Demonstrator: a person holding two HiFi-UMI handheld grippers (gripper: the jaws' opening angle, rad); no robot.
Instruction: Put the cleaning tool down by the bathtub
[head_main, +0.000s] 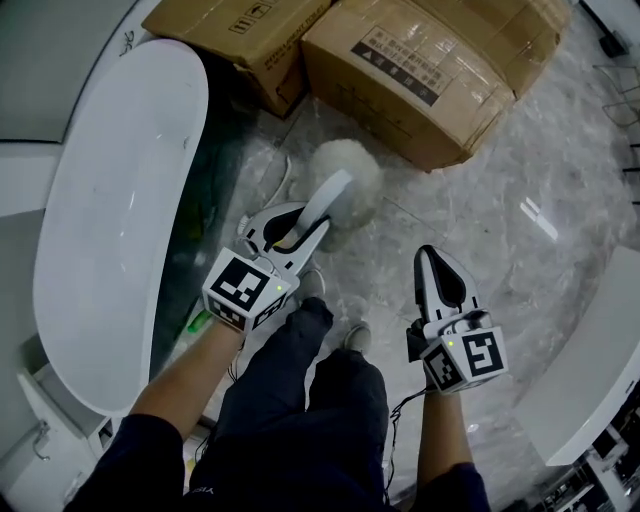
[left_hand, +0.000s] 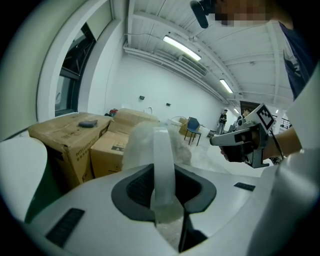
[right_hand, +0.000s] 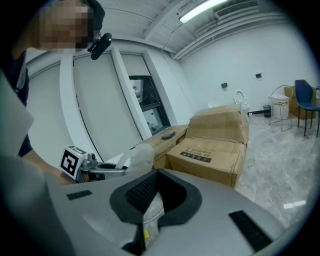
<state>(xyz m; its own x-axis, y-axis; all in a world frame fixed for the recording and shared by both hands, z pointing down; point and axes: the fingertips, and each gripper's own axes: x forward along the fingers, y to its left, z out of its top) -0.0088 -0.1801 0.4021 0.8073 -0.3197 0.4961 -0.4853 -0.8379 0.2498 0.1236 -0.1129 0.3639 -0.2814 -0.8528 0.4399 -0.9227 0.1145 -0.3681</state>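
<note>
Now the left gripper (head_main: 297, 228), clamped on the cleaning tool (head_main: 345, 178), holds its fluffy head near the floor (head_main: 500, 210), just right of the bathtub (head_main: 110, 200). The right gripper (head_main: 433, 262) is closed, empty. Next, probably: settle it down, then release.

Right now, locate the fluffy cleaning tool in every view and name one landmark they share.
Head view: cleaning tool upper centre, handle in the left gripper.
Left gripper view: cleaning tool mid-frame, handle between the jaws.
Right gripper view: cleaning tool left of centre, mostly its fluffy head.
Shared landmark: the cardboard boxes.
</note>
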